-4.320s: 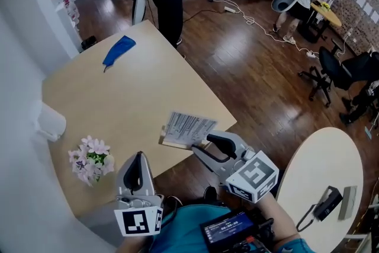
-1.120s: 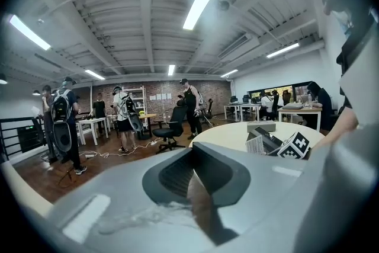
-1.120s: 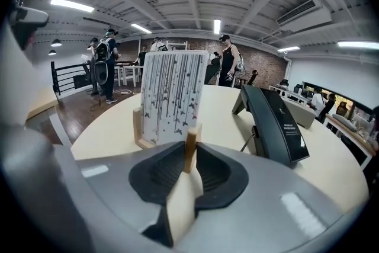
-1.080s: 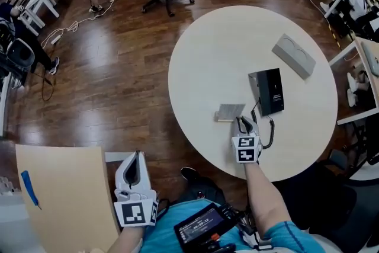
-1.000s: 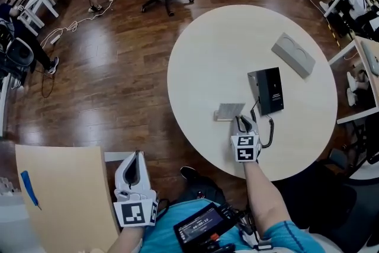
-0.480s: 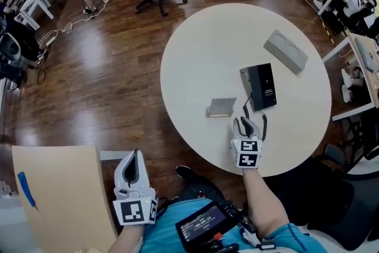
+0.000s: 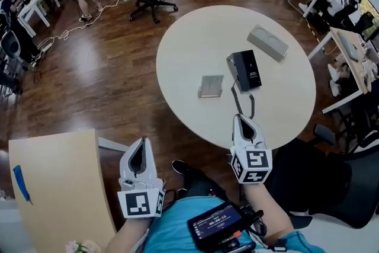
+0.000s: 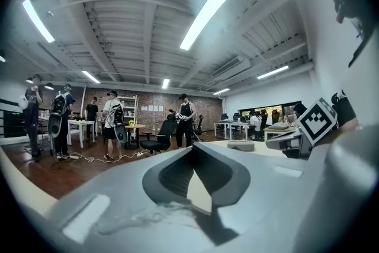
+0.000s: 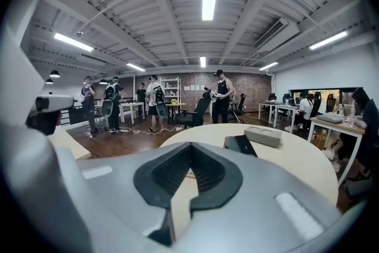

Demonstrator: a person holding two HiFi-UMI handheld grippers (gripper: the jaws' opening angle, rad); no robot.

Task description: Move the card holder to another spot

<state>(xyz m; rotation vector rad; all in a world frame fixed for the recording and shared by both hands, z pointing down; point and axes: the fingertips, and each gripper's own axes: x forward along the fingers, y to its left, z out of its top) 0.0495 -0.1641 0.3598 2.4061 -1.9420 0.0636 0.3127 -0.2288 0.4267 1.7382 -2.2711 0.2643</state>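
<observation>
On the table (image 7: pixel 189 44) rests the card holder (image 7: pixel 211 86).

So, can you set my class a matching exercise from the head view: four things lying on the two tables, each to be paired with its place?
Things:
1. card holder
2. black device
3. grey box
4. blue object

Places:
A. on the tan table, near the picture's left edge
B. on the round table, right of and beyond the black device
C. on the round table, left of the black device
D. between the card holder and the grey box, with a cord trailing from it

Pairs: 1-C, 2-D, 3-B, 4-A.
</observation>
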